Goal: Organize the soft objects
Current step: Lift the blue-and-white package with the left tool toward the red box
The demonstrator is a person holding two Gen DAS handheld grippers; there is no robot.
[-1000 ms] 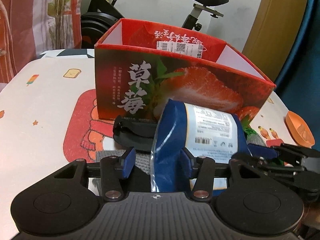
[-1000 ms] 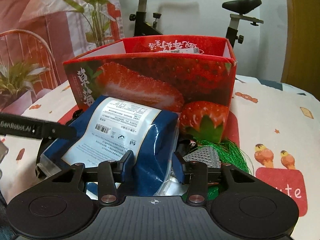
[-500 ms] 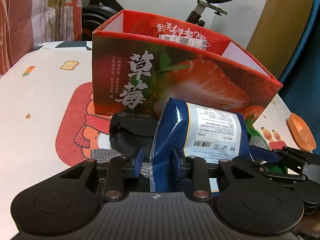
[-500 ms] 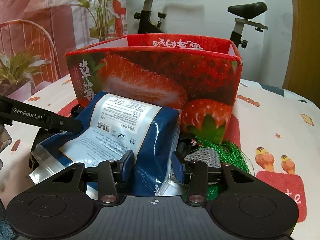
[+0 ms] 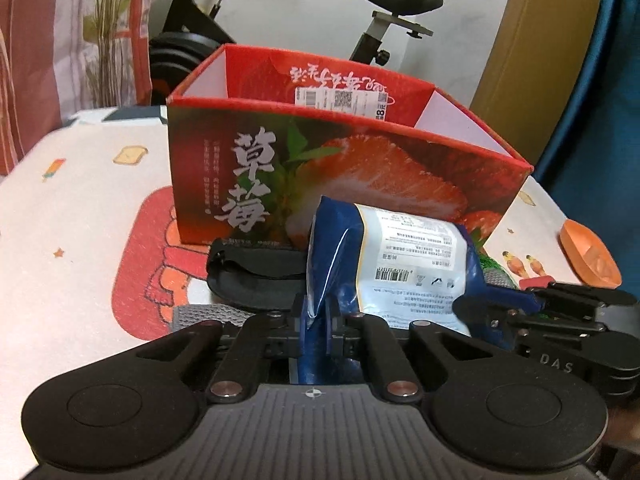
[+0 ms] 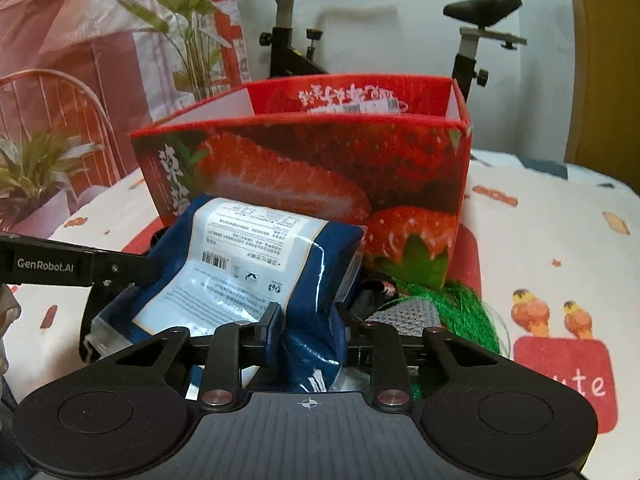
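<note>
On desk (image 5: 72, 208), front of strawberry box (image 5: 360, 168): blue pouch (image 5: 340, 248), white printed label up, glossy, crumpled. Left claw (image 5: 316, 320) just closed, pinching pouch's thin seam at 6 o'clock. Right claw (image 6: 308, 320) just closing too, squeezing pouch's puffy end. Both angled downward. Green netting (image 6: 468, 304) at 3 o'clock, black pad (image 5: 256, 276) beneath at 9 o'clock.

We see a glossy blue plastic snack pouch (image 5: 344, 256) with a crinkled film and a matt white printed label. The red strawberry-printed cardboard box (image 5: 304, 168) looks smooth, semi-gloss. The cartoon-printed tablecloth (image 5: 80, 216) looks matt and soft. The black plastic gripper bodies look matt, ribbed.
</note>
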